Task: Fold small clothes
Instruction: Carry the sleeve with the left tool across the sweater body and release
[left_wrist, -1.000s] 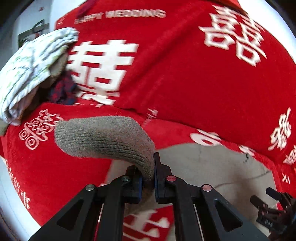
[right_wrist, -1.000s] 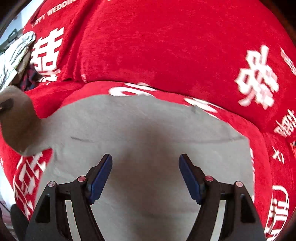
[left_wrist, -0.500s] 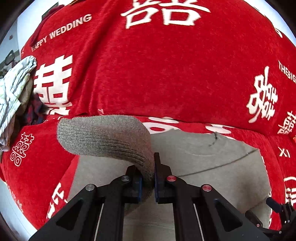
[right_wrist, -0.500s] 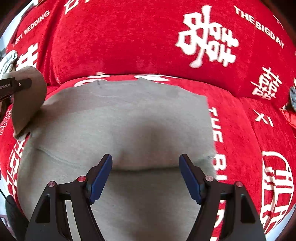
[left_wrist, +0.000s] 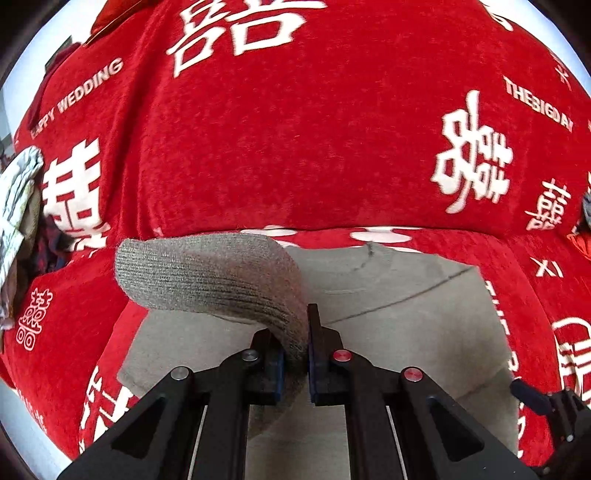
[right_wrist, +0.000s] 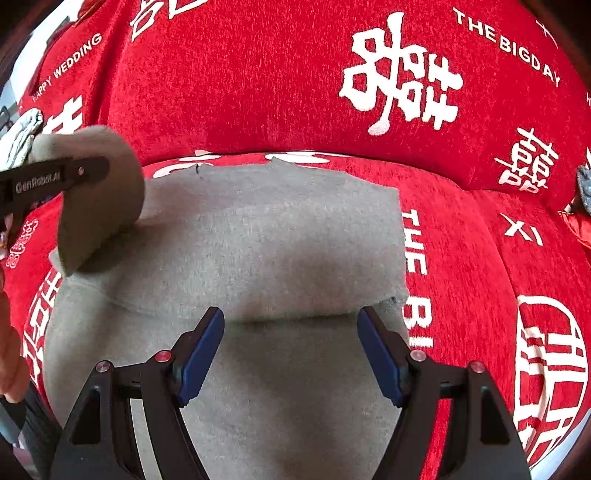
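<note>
A grey knitted garment (right_wrist: 273, 236) lies flat on a red sofa seat. Its ribbed sleeve end (left_wrist: 218, 280) is lifted off the cloth, and my left gripper (left_wrist: 295, 354) is shut on it. In the right wrist view that lifted sleeve (right_wrist: 99, 199) hangs at the left over the garment's edge, with the left gripper's finger (right_wrist: 55, 177) across it. My right gripper (right_wrist: 290, 354) stands open just above the garment's near part, nothing between its blue pads. The rest of the grey garment (left_wrist: 399, 325) spreads beyond the left gripper.
The red sofa cover (right_wrist: 258, 85) with white characters rises as a backrest behind the seat (right_wrist: 461, 258). A pile of pale and dark clothes (left_wrist: 18, 206) sits at the far left. A person's hand (right_wrist: 9, 354) shows at the left edge.
The left gripper has carried the grey sleeve to the right, over the garment's body. The right gripper also shifted right, then stayed still with its jaws wide.
</note>
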